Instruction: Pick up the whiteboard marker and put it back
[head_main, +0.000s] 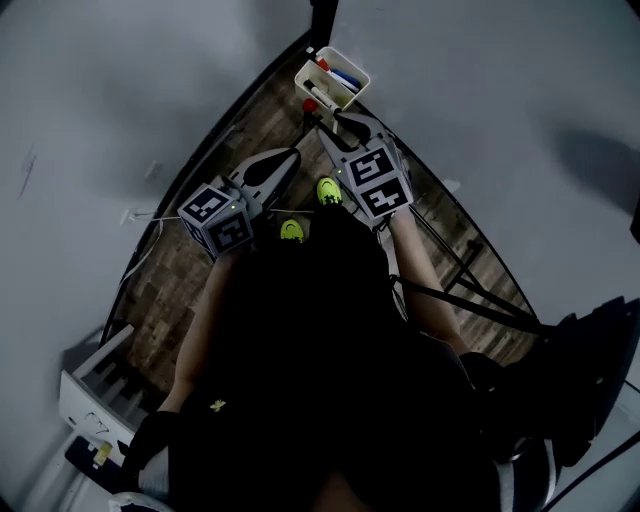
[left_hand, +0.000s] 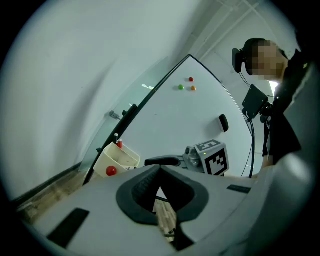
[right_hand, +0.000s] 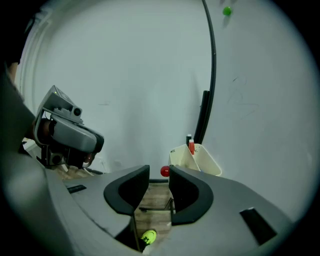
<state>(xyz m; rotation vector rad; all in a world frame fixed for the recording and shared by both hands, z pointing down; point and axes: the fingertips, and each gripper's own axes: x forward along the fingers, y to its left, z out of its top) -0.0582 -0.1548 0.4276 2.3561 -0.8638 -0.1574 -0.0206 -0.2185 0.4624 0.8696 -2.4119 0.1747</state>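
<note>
1. Marker, red-capped, stands upright in the cream tray, which is fixed low on the whiteboard beside its black frame.
2. The floor is dark wood plank, and the walls around it are plain white. The board runs along the floor's edge.
3. The right tongs are open and empty. Floor shows through the gap, and they point toward the tray without reaching it. The left tongs are closed tip to tip, with nothing gripped.
4. Only the head view shows both yellow-green shoes and a blue item lying in the tray.
5. Only the left gripper view shows the orange and red magnets high on the board and a dark oval thing lower down. It also shows the right tongs' marker cube.
6. Both gripper views show a red ball at the tray's front. The right one also shows one shoe below the jaws.
</note>
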